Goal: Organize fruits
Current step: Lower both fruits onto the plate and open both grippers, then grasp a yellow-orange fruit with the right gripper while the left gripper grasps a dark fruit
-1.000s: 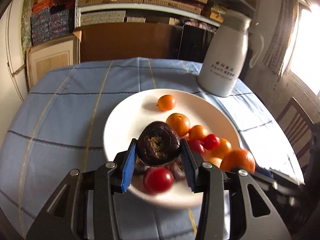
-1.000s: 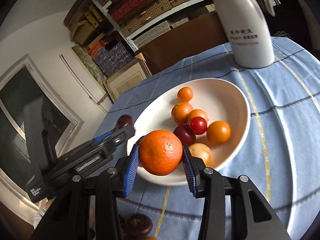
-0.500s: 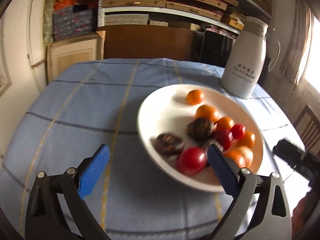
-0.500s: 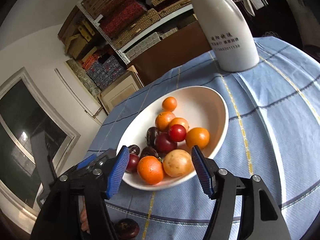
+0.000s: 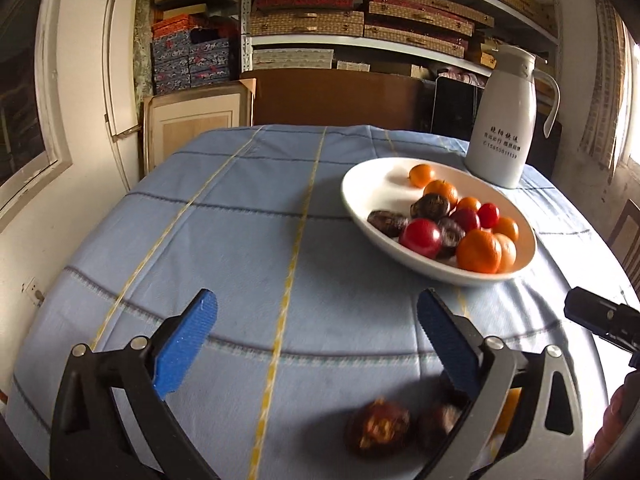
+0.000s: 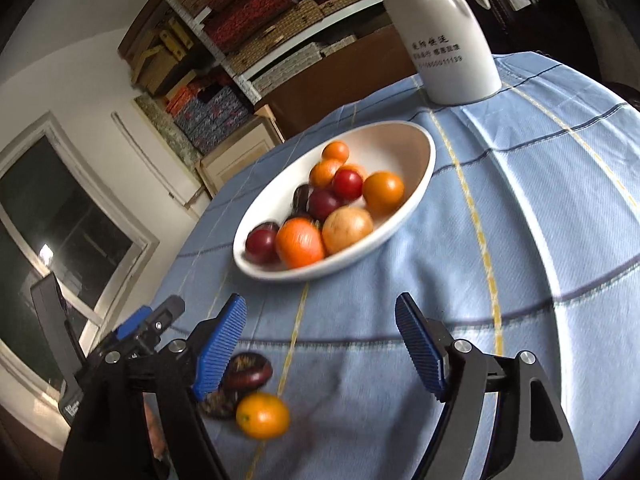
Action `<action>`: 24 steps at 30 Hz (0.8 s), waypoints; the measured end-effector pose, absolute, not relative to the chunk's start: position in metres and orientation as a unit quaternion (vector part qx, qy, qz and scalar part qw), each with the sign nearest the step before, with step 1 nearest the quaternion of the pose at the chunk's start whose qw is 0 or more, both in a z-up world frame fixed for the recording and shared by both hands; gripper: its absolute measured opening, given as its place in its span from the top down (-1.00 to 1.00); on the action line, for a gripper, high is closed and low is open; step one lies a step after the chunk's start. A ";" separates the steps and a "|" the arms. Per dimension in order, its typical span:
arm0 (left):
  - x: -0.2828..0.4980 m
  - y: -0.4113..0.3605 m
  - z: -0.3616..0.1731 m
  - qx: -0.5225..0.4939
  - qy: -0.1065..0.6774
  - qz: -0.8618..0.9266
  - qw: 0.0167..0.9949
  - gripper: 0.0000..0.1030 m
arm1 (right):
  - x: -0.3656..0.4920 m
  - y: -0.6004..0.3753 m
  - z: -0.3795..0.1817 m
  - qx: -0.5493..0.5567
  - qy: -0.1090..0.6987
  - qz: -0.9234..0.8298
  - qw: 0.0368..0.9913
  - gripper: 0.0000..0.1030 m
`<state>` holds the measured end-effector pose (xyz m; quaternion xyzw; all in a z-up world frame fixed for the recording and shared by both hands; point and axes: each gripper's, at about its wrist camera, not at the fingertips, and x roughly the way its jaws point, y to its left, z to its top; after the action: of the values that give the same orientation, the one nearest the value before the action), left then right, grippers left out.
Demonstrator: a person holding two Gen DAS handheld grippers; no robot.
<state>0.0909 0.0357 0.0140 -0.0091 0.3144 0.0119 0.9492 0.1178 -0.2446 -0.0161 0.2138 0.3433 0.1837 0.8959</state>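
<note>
A white bowl (image 5: 380,188) (image 6: 404,148) on the blue cloth holds several oranges, red fruits and dark brown fruits. My left gripper (image 5: 316,300) hovers over bare cloth, near and left of the bowl. Its jaws stand wide, still opening, with nothing between them. Two dark fruits (image 5: 378,426) lie loose on the cloth below its right finger. My right gripper (image 6: 320,304) hangs just short of the bowl, jaws opening and empty. A small orange (image 6: 262,416) and a dark fruit (image 6: 248,372) lie on the cloth by its left finger.
A tall white jug (image 5: 504,136) (image 6: 444,36) stands right behind the bowl. Shelves of boxes (image 5: 320,20) and a brown board fill the wall past the table's far edge. A chair back (image 5: 628,236) shows at the right.
The left gripper let go of the dark fruit and the right let go of the orange, both now in the bowl. Both opened wide and drew back from the bowl.
</note>
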 end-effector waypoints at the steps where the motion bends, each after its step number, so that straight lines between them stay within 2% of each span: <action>1: 0.087 0.037 0.014 -0.011 0.315 0.012 0.949 -0.90 | 0.113 -0.241 -0.016 0.205 0.341 0.186 0.898 -0.52; 12: 0.068 0.050 0.012 -0.029 0.314 0.014 0.949 -0.90 | 0.079 -0.209 -0.011 0.113 0.334 0.207 0.913 -0.52; 24: 0.068 0.040 0.012 -0.001 0.312 0.017 0.950 -0.90 | 0.080 -0.187 -0.017 0.084 0.375 0.240 0.891 -0.52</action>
<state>0.0682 0.0398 0.0119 -0.0008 0.3121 0.0167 0.9499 0.0796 -0.1868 -0.0170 0.0842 0.3753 0.2395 0.8915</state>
